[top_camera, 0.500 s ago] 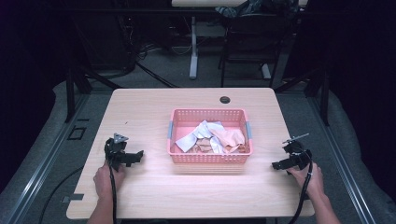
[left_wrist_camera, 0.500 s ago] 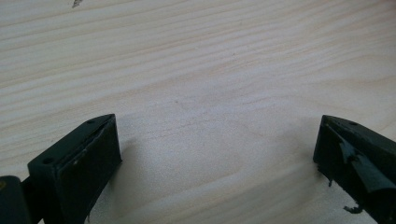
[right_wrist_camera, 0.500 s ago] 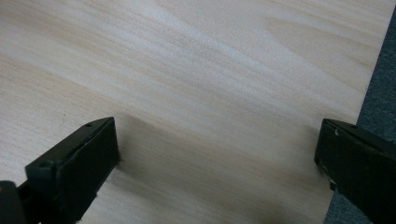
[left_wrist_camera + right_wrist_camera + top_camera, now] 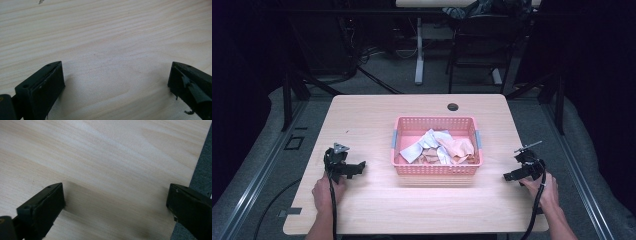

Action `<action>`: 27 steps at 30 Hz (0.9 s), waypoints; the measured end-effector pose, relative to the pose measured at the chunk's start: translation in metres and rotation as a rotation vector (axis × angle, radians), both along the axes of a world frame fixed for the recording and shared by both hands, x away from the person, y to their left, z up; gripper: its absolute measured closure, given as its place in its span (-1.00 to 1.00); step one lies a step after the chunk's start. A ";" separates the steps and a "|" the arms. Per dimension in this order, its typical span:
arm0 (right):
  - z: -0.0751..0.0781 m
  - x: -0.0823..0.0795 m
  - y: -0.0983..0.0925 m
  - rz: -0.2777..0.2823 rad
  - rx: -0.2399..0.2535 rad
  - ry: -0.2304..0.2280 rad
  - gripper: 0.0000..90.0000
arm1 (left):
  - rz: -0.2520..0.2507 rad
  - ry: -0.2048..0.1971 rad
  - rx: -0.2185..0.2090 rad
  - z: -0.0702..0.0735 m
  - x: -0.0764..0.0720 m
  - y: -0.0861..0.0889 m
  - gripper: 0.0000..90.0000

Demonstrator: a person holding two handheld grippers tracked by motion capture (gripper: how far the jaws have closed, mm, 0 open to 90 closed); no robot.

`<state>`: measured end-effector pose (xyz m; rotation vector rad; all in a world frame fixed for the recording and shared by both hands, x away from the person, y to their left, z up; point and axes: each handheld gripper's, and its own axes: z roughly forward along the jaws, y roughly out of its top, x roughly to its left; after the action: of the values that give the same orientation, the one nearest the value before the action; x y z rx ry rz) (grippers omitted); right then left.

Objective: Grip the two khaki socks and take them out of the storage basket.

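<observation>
Left gripper point(image 4: 343, 167), right gripper point(image 4: 526, 169) both wide, empty, flanking pink basket point(image 4: 435, 167) of crumpled cloths point(image 4: 439, 146) on table point(image 4: 377, 115).

- One pink basket point(image 4: 435, 170), on one wooden table point(image 4: 377, 115).
- Several crumpled cloths point(image 4: 439, 146) inside; exact count cannot be told.
- Two grippers: left gripper point(image 4: 343, 165), right gripper point(image 4: 524, 167).

Looked like a lab or office test bay: light wood table point(image 4: 377, 120) on grey carpet point(image 4: 272, 130), dark surroundings, cables point(image 4: 362, 65) at 11 o'clock, desk leg point(image 4: 419, 50) and chair point(image 4: 472, 45) at 12 o'clock.
</observation>
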<state>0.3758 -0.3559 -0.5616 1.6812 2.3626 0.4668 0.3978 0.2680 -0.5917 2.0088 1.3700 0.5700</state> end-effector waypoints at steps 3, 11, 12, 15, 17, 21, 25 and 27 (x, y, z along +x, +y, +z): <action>0.005 0.001 0.000 0.008 -0.010 0.001 -0.97 | 0.000 0.000 0.000 0.000 0.000 0.000 -0.99; 0.035 0.001 0.012 0.023 0.015 -0.037 -0.95 | 0.000 0.000 0.000 0.000 0.000 0.000 -0.99; 0.038 0.001 0.013 0.024 0.024 -0.055 -0.96 | 0.000 0.000 0.001 0.000 0.000 0.000 -0.99; 0.044 0.002 0.016 0.024 0.037 -0.054 -0.96 | 0.000 0.000 0.001 0.000 0.000 0.000 -0.99; 0.050 0.002 0.020 0.025 0.040 -0.067 -0.96 | -0.001 0.000 0.001 0.000 0.000 0.000 -0.99; 0.063 0.002 0.029 0.049 0.040 -0.081 -0.98 | -0.002 0.001 0.003 0.000 0.000 0.000 -0.99; 0.070 0.004 0.035 0.059 0.034 -0.089 -0.98 | -0.003 0.002 0.003 0.000 0.000 0.000 -0.99; 0.074 0.005 0.040 0.073 0.035 -0.095 -0.99 | -0.003 0.000 0.001 0.000 0.000 0.000 -0.99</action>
<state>0.3812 -0.3163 -0.4873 1.5554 2.3662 0.5900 0.3979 0.2682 -0.5917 2.0114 1.3670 0.5694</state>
